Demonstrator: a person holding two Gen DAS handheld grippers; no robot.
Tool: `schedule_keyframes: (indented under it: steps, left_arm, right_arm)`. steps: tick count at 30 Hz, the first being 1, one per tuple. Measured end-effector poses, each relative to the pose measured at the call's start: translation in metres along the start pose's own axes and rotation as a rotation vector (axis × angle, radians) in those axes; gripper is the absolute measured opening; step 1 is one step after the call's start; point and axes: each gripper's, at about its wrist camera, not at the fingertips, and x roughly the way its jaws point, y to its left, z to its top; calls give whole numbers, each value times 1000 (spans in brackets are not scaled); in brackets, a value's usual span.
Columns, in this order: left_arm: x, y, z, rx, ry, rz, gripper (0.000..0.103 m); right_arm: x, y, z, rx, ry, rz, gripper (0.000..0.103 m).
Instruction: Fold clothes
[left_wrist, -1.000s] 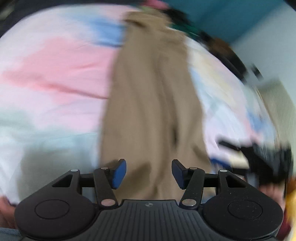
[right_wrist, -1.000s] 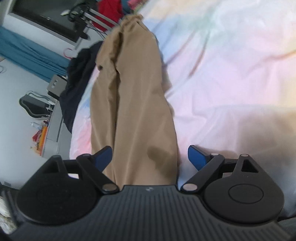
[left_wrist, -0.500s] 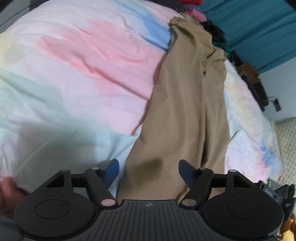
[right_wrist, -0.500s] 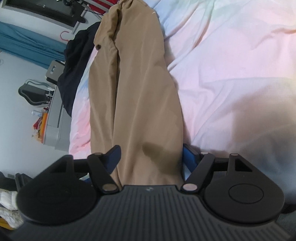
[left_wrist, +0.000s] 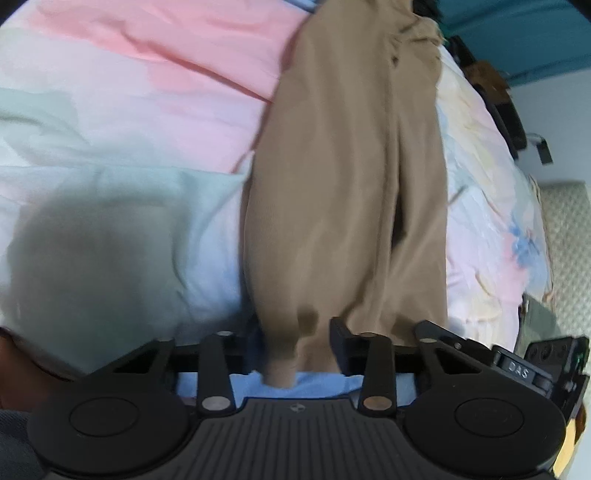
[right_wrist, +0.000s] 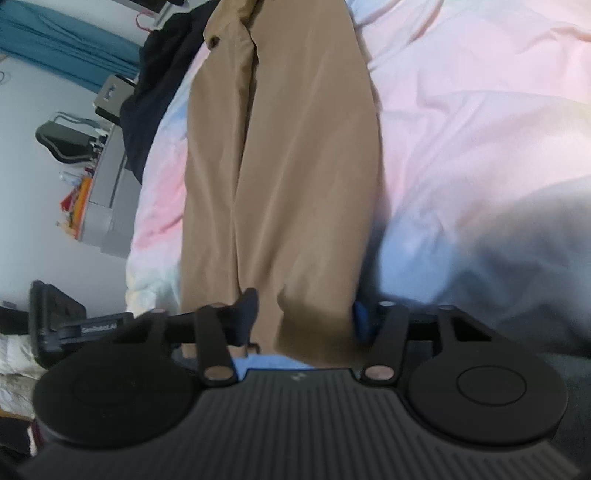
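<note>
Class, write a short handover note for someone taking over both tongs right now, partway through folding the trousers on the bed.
Left tongs: closing around the near hem of the tan trousers; cloth lies between the jaws, a firm pinch cannot be confirmed.
Right tongs: likewise, jaws either side of the same hem end.
Trousers: laid lengthwise on the pastel duvet, legs stacked, waist at the far end.
Done: legs laid together, hems reached.
Left: secure both grips, carry hems to the waist, fold again.
</note>
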Motion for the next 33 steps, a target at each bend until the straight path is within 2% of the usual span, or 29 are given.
schedule_keyframes:
  steps: [1, 3, 4, 6, 9, 11, 14, 19, 24, 28, 33]
  left_arm:
    - [-1, 0, -1, 3, -2, 3, 33]
    - [-3, 0, -2, 8, -6, 11, 22]
    - [-4, 0, -3, 9, -10, 15, 12]
    - [-9, 2, -4, 17, -32, 15, 9]
    - [-19, 12, -12, 9, -123, -44, 7]
    - [-33, 11, -10, -14, -192, -121, 7]
    - [-57, 14, -9, -59, -234, -219, 7]
    - [-112, -14, -6, -9, -330, -270, 6]
    - [-155, -53, -17, 78, -410, -303, 6]
    - [-172, -69, -47, 109, -422, -311, 6]
    - [-183, -70, -106, 116, -383, -302, 6]
  right_arm:
    - [0, 1, -1, -6, 0, -11, 46]
    - [-1, 2, -2, -19, -1, -33, 26]
    - [-1, 3, -3, -25, -2, -44, 20]
    - [-3, 3, -4, -34, -11, -55, 14]
    - [-12, 1, -3, -7, -52, -41, 13]
    - [-24, -1, -2, 14, -104, -17, 12]
    - [-47, 3, 3, 17, -195, 53, 12]
    - [-89, 30, 19, -41, -316, 144, 12]
    - [-131, 64, 23, -115, -400, 190, 12]
    - [-157, 72, 11, -144, -425, 195, 12]
    - [-169, 59, -33, -140, -387, 175, 11]
